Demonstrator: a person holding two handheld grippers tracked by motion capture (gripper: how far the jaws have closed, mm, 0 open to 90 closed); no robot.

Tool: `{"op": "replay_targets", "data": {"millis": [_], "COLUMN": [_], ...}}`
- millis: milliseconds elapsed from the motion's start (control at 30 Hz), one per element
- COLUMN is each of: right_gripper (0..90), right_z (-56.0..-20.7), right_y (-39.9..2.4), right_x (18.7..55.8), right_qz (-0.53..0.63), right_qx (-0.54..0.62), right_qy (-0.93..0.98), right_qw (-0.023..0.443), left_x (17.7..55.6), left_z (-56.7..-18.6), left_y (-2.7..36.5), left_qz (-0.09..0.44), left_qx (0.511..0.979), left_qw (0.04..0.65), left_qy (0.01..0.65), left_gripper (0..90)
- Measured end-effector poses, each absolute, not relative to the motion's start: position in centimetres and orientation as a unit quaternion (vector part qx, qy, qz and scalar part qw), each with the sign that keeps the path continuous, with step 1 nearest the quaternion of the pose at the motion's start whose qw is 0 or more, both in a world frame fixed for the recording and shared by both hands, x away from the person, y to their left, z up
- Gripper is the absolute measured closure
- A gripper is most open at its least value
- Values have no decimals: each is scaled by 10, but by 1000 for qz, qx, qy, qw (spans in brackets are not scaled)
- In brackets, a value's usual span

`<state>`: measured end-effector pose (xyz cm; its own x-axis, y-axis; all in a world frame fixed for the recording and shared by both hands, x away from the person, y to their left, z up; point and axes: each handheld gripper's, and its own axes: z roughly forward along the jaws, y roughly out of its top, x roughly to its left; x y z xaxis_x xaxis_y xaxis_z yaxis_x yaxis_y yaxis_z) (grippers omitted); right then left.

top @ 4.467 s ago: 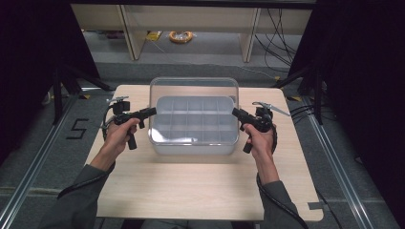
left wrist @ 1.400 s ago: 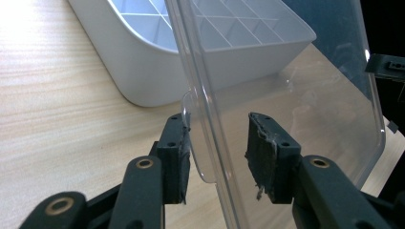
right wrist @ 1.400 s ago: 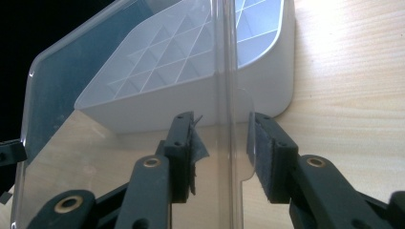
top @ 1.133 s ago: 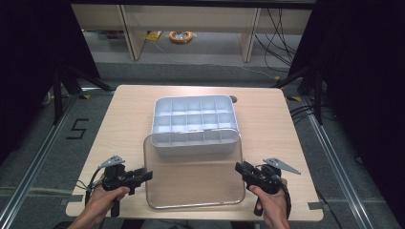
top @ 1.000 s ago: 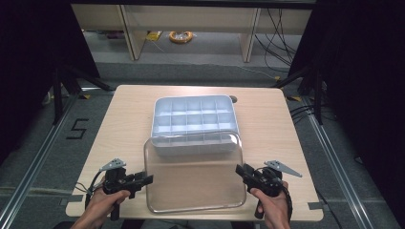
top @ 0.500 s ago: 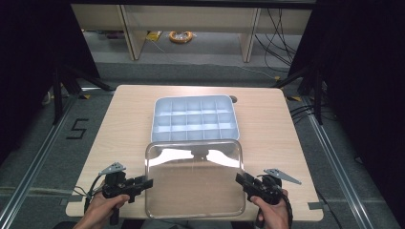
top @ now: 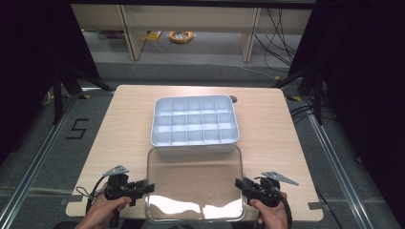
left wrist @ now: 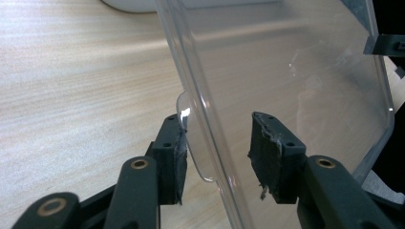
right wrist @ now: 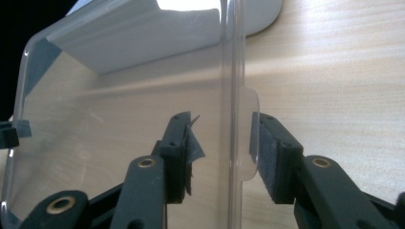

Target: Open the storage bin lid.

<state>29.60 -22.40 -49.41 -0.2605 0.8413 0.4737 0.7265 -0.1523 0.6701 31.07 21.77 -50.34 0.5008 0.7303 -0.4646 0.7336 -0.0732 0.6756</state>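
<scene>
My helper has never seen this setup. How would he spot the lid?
On the wooden table, look at the near edge, in front of the white compartment tray. The clear lid lies there between the left gripper and right gripper; it is see-through, flat and undivided.
</scene>
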Motion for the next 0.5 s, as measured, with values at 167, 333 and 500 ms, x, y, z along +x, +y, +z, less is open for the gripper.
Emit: {"op": "replay_targets", "data": {"millis": [167, 333, 500], "right_gripper": [583, 570, 557], "right_z": [-498, -504, -506], "right_y": [-224, -225, -223], "right_x": [297, 301, 303], "right_qz": [452, 444, 437], "right_qx": [610, 602, 602], "right_qy": [648, 661, 665], "right_qw": [56, 62, 61], "left_x": [312, 314, 316], "left_z": [-508, -510, -512], "left_y": [218, 218, 218], "left_qz": [-16, -22, -27], "left_qx": [733, 733, 729], "left_qw": [455, 449, 445], "left_qy": [505, 511, 519], "left_gripper": [556, 548, 545]}}
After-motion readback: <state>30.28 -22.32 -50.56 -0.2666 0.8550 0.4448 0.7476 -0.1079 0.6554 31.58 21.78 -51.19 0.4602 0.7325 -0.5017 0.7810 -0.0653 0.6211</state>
